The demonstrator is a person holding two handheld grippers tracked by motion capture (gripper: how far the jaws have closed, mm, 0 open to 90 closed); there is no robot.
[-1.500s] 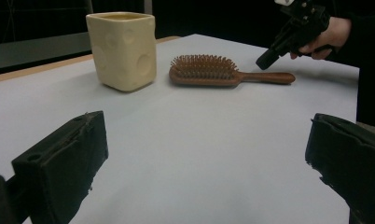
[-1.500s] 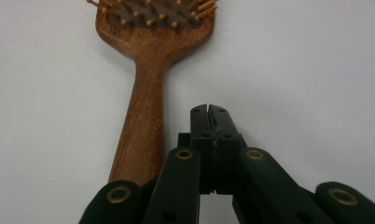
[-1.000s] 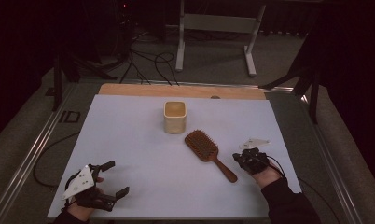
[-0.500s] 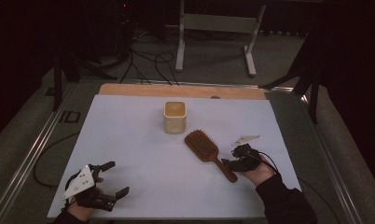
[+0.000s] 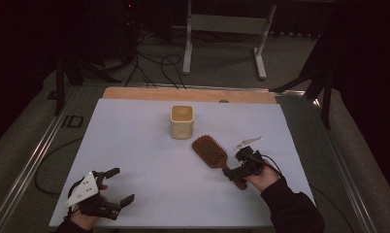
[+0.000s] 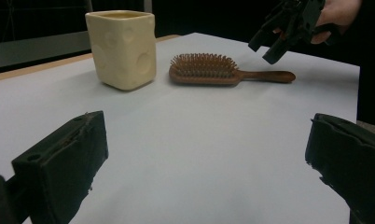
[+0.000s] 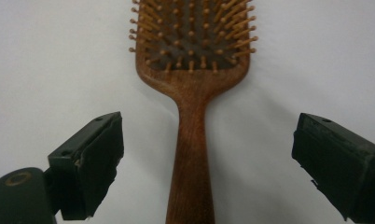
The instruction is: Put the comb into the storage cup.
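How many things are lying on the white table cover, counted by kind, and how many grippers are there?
Wooden hairbrush: 1
Cream square cup: 1
Grippers: 2, the left gripper and the right gripper, both with jaws apart
Total: 4, that is 2 things on the white table cover and 2 grippers

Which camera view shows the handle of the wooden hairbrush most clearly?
The right gripper view: the hairbrush handle runs up the middle, close and sharp, between the open jaws, apart from both. The left gripper view shows the handle farther off, lying sideways. In the high view it is small, partly covered by the right gripper.
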